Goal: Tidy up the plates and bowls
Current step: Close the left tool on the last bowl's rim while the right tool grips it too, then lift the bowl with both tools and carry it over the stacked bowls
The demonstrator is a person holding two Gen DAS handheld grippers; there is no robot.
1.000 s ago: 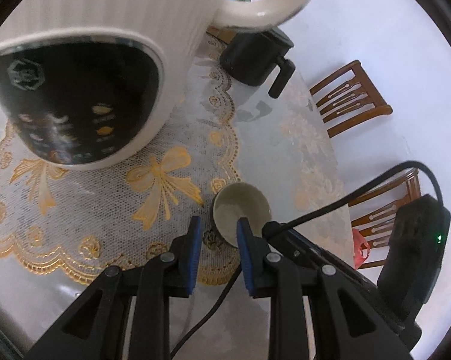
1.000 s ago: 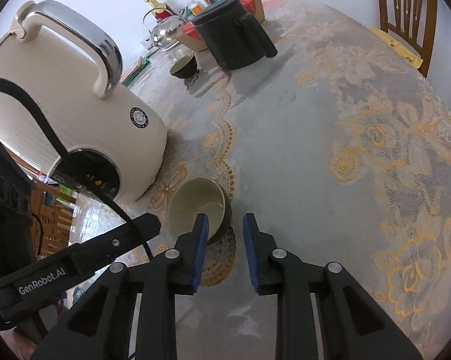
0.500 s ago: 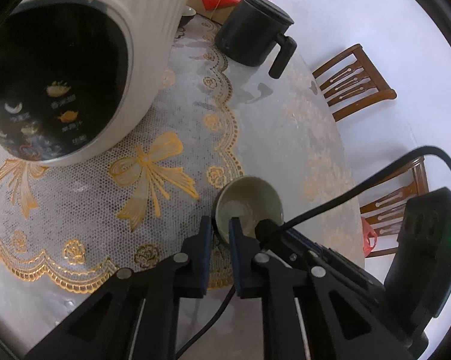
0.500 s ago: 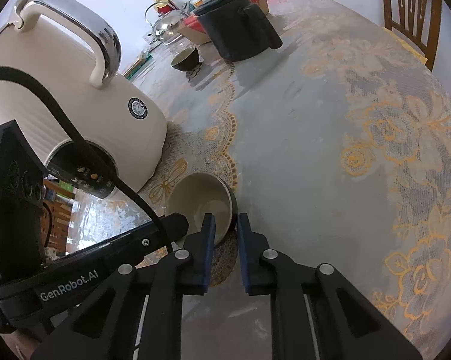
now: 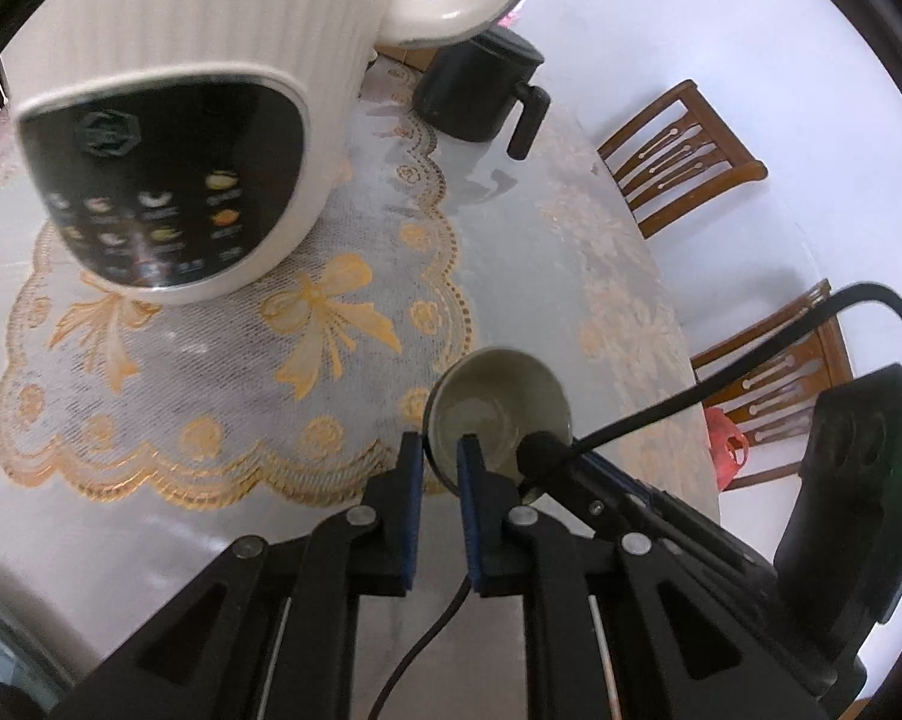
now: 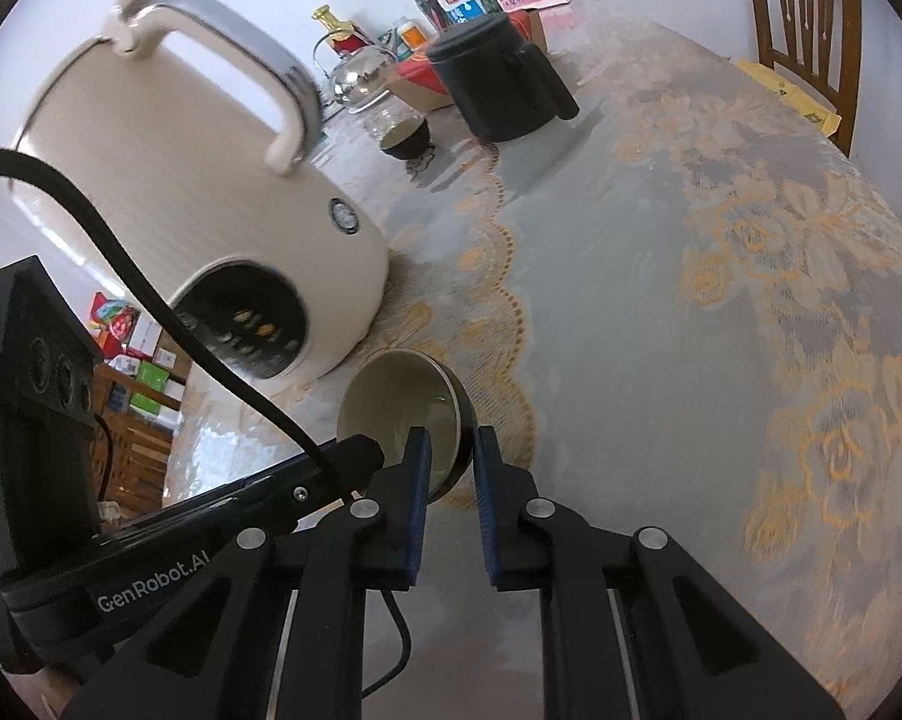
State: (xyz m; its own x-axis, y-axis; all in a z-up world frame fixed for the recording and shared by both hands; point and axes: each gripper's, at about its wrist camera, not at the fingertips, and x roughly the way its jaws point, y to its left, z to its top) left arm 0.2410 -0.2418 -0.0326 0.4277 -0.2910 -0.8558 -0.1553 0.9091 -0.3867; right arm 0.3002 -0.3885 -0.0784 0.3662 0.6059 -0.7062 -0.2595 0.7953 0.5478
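A small bowl (image 5: 499, 408), pale green inside and dark outside, is over the edge of the lace doily near the table's front. My left gripper (image 5: 439, 462) is shut on its near-left rim, one pad inside and one outside. My right gripper (image 6: 451, 456) is shut on the same bowl (image 6: 397, 402) at its right rim, and the bowl looks tipped a little. A second dark bowl (image 6: 406, 138) sits far back on the table, beside the black jug.
A cream rice cooker (image 5: 169, 120) with a dark control panel stands on the doily, close behind and left of the bowl. A black lidded jug (image 5: 481, 90) is at the back. Wooden chairs (image 5: 679, 156) line the table's right edge. Clutter (image 6: 451, 6) fills the far end.
Both grippers went from open beside the bowl to shut on its rim. Since then both have risen slightly with the bowl, which now looks tipped.
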